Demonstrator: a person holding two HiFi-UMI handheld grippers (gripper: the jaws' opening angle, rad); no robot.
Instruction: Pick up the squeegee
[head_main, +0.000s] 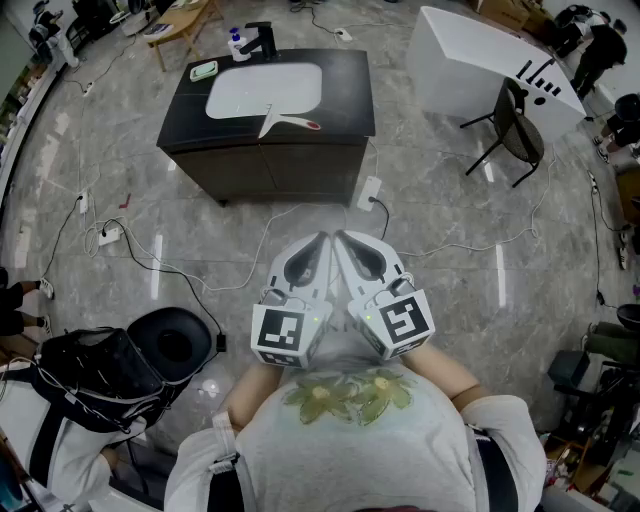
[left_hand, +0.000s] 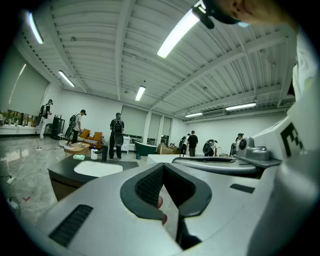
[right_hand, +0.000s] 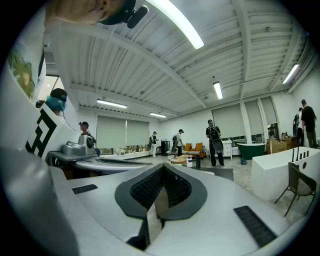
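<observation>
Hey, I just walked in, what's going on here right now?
A person stands a little way back from a dark vanity counter with a white basin, holding a gripper in each hand close to the chest. The left gripper and the right gripper are both shut with nothing between their jaws, and their tips nearly touch. The squeegee lies untouched at the counter's front edge, just below the basin. Picking it up has not begun.

Far ahead of me stands a dark cabinet (head_main: 265, 160) with a white sink (head_main: 262, 88) in its top, and a black faucet (head_main: 262, 40) and a bottle (head_main: 235, 44) behind it. At far right I see a black chair (head_main: 515, 125), and at near left a black backpack (head_main: 95, 380). Cables (head_main: 150, 262) lie on the floor (head_main: 430, 200).
</observation>
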